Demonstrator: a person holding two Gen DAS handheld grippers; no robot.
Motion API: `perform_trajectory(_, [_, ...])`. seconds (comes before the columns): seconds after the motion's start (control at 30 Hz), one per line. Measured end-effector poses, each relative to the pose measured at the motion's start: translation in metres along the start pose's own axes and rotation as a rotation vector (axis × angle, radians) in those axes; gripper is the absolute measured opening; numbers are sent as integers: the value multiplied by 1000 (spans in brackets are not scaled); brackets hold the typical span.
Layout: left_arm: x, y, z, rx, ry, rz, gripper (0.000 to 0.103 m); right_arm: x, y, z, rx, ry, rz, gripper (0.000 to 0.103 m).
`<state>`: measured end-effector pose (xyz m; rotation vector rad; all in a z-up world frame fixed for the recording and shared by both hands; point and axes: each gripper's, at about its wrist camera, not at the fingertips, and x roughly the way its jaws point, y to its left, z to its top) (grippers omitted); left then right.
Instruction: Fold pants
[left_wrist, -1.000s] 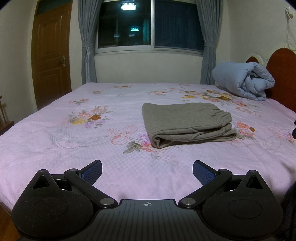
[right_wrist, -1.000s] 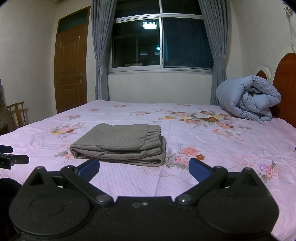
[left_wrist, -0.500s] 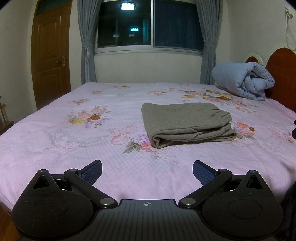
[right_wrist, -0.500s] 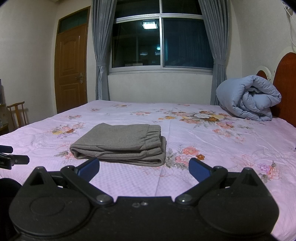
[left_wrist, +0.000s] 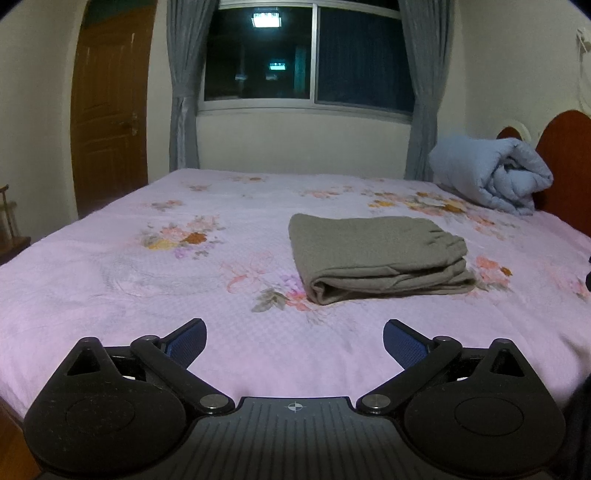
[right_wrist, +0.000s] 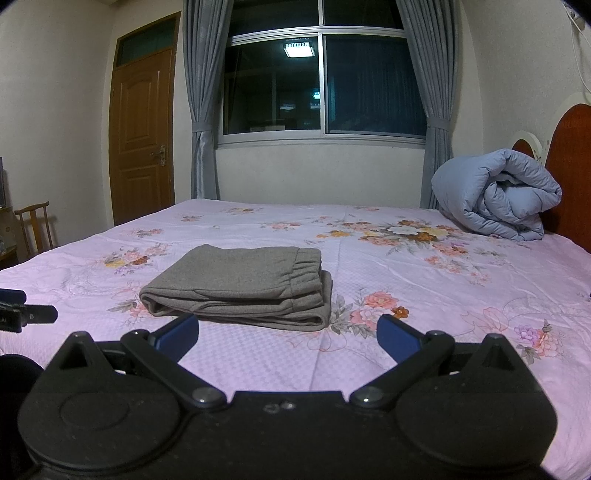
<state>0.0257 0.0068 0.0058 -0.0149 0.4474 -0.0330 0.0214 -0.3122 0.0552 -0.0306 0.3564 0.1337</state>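
Note:
The grey pants (left_wrist: 373, 254) lie folded in a flat stack on the pink floral bedspread (left_wrist: 147, 280), with the elastic waistband at the right end. They also show in the right wrist view (right_wrist: 243, 284). My left gripper (left_wrist: 294, 343) is open and empty, held near the bed's front edge, well short of the pants. My right gripper (right_wrist: 287, 338) is open and empty, just in front of the stack. The tip of the left gripper (right_wrist: 26, 314) shows at the left edge of the right wrist view.
A rolled blue duvet (right_wrist: 495, 195) lies at the back right against the red headboard (right_wrist: 572, 173). A window with grey curtains (right_wrist: 317, 85) is behind the bed. A wooden door (right_wrist: 142, 147) and a chair (right_wrist: 35, 227) stand at the left.

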Motion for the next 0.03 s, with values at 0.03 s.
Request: perform_trajectory(0.03, [0, 0, 0, -3, -2, 5, 101, 0, 0, 0, -1, 1, 0, 97])
